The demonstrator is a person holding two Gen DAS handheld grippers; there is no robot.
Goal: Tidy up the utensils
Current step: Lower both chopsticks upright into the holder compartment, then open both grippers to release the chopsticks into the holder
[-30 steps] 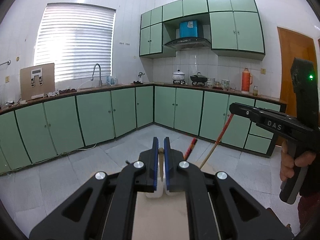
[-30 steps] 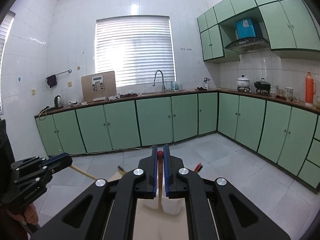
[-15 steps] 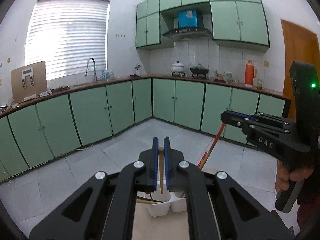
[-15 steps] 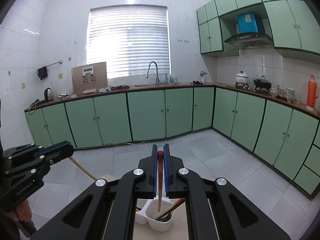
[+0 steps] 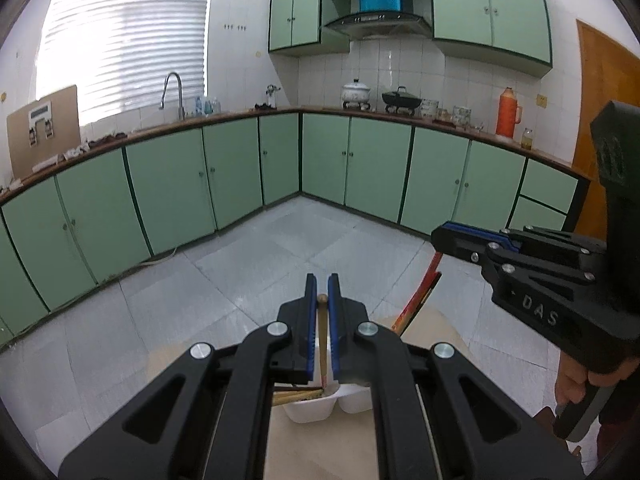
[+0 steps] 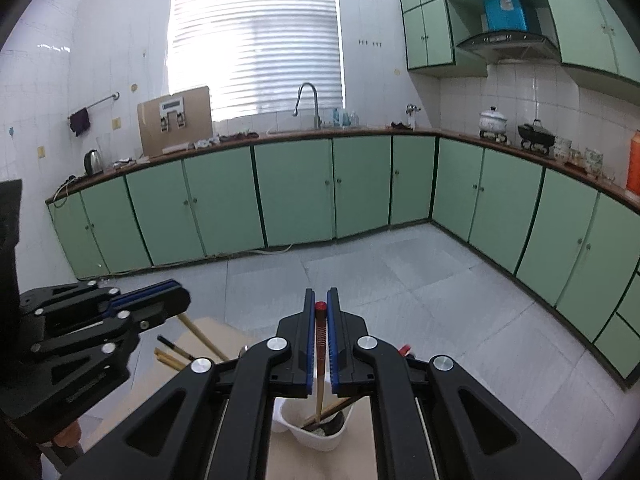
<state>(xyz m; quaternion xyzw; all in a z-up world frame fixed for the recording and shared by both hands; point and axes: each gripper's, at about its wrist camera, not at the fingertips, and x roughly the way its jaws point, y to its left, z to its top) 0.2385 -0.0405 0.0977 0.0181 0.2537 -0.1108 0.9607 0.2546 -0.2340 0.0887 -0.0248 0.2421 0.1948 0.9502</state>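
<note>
My left gripper (image 5: 322,300) is shut on a plain wooden chopstick (image 5: 322,340) that hangs upright with its lower end in a white two-compartment holder (image 5: 320,402). My right gripper (image 6: 321,306) is shut on a red-topped chopstick (image 6: 320,344) whose lower end sits in the same holder (image 6: 316,428). Several chopsticks lean in the holder. The right gripper also shows in the left wrist view (image 5: 440,236), and the left gripper in the right wrist view (image 6: 180,300).
The holder stands on a pale wooden table (image 5: 324,448) whose far edge is just beyond it. Behind lie a grey tiled floor (image 5: 280,248) and green kitchen cabinets (image 5: 240,172) along the walls.
Both grippers have tilted and moved down toward the table, each still holding its chopstick. The white holder has come into view and both chopstick ends now sit in it.
</note>
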